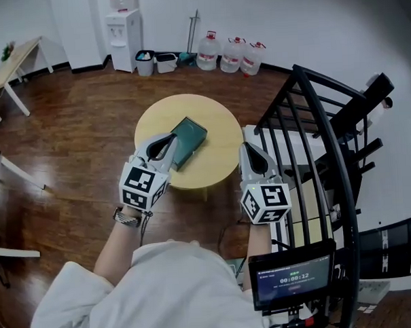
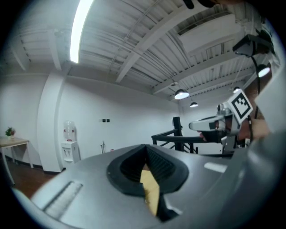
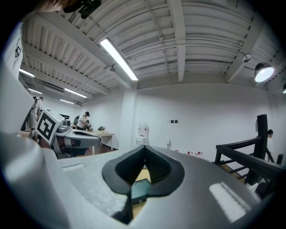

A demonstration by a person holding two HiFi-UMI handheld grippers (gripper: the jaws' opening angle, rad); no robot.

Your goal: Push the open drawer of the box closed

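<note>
A dark green box (image 1: pixel 189 141) lies on the round yellow table (image 1: pixel 219 159), a little left of its middle. I cannot make out its drawer from above. My left gripper (image 1: pixel 170 139) is shut and empty, held over the table's left edge with its tips beside the box's near left side. In the left gripper view the left gripper (image 2: pixel 145 151) shows only a sliver of yellow tabletop (image 2: pixel 151 191) below its closed jaws. My right gripper (image 1: pixel 248 149) is shut and empty at the table's right edge. Beneath the right gripper (image 3: pixel 145 152), the box (image 3: pixel 140 190) shows.
A black metal railing (image 1: pixel 313 141) stands close on the right, with a small screen (image 1: pixel 291 280) below it. Water jugs (image 1: pixel 232 55), bins and a water dispenser (image 1: pixel 124 38) line the far wall. A wooden desk (image 1: pixel 11 66) is at far left.
</note>
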